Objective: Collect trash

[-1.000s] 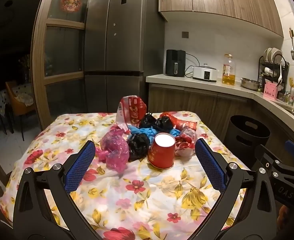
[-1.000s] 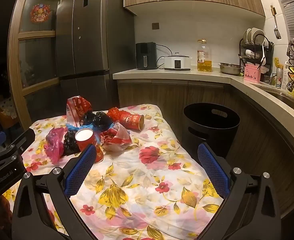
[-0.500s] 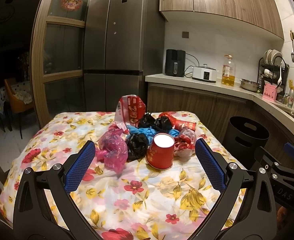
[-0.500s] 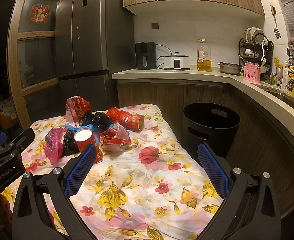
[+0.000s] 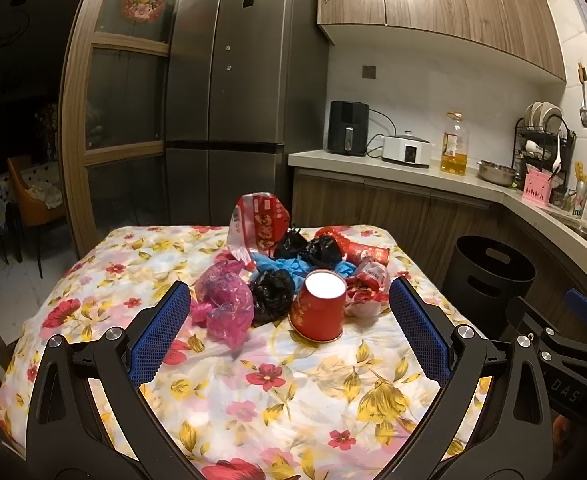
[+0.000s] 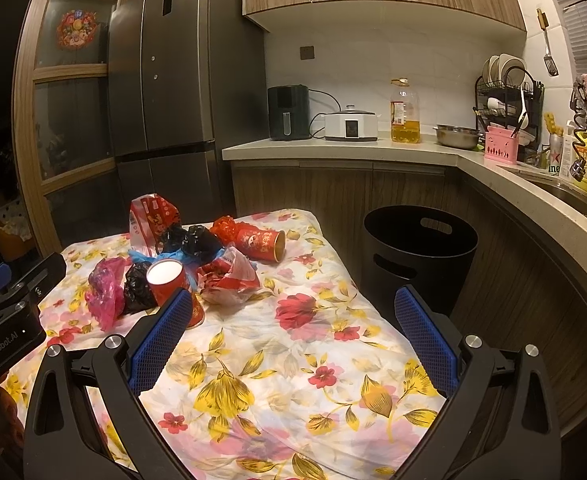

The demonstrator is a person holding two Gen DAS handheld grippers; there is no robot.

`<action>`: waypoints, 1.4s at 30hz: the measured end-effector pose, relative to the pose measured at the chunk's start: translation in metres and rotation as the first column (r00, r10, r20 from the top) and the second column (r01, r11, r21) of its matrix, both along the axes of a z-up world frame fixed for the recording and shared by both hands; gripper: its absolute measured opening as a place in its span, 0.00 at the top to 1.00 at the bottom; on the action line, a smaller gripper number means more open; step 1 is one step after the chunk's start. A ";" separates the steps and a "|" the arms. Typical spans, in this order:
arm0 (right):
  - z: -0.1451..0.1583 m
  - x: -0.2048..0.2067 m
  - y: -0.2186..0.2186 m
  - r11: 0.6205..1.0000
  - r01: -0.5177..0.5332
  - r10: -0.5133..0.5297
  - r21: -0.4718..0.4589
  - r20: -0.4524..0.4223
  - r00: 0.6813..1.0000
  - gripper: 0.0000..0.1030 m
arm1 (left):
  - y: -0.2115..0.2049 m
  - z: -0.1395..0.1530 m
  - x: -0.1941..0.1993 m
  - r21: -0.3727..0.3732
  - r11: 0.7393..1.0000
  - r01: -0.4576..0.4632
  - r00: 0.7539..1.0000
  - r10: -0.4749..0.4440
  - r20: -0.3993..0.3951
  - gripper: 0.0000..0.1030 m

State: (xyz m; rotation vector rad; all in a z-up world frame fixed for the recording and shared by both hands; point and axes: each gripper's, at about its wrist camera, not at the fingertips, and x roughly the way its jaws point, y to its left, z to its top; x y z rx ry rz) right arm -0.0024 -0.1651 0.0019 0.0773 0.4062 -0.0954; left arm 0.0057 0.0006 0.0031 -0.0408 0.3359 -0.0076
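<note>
A heap of trash lies on the floral tablecloth (image 5: 253,392): an upturned red paper cup (image 5: 319,306), a pink plastic bag (image 5: 225,302), black bags (image 5: 273,292), a red snack packet (image 5: 259,226), blue film, and a red cup on its side (image 6: 263,243). My left gripper (image 5: 289,336) hangs open just in front of the upturned cup, holding nothing. My right gripper (image 6: 293,338) is open over the cloth to the right of the heap, its left finger (image 6: 161,338) overlapping the cup (image 6: 169,280). A black trash bin (image 6: 419,256) stands on the floor beside the table.
A fridge (image 5: 245,120) stands behind the table. The L-shaped counter (image 6: 333,146) carries an air fryer, a cooker, an oil bottle, a steel bowl and a dish rack. The left gripper's body (image 6: 9,320) shows at the left edge of the right wrist view.
The left gripper has crept slightly closer to the heap and a touch higher. The right gripper has barely shifted. Both stay open and the trash has not moved.
</note>
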 end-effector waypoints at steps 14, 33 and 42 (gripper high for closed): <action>0.000 -0.001 0.000 1.000 0.004 -0.004 0.001 0.005 1.000 0.05 | -0.002 0.002 0.001 -0.002 1.000 0.004 1.000 -0.004 0.004 0.05; 0.000 0.000 0.000 1.000 0.003 -0.003 0.007 0.005 1.000 0.05 | -0.003 0.004 0.003 -0.010 1.000 0.007 1.000 -0.007 0.007 0.05; -0.001 0.000 -0.001 1.000 0.003 -0.003 0.008 0.005 1.000 0.05 | -0.003 0.004 0.003 -0.010 1.000 0.007 1.000 -0.007 0.008 0.05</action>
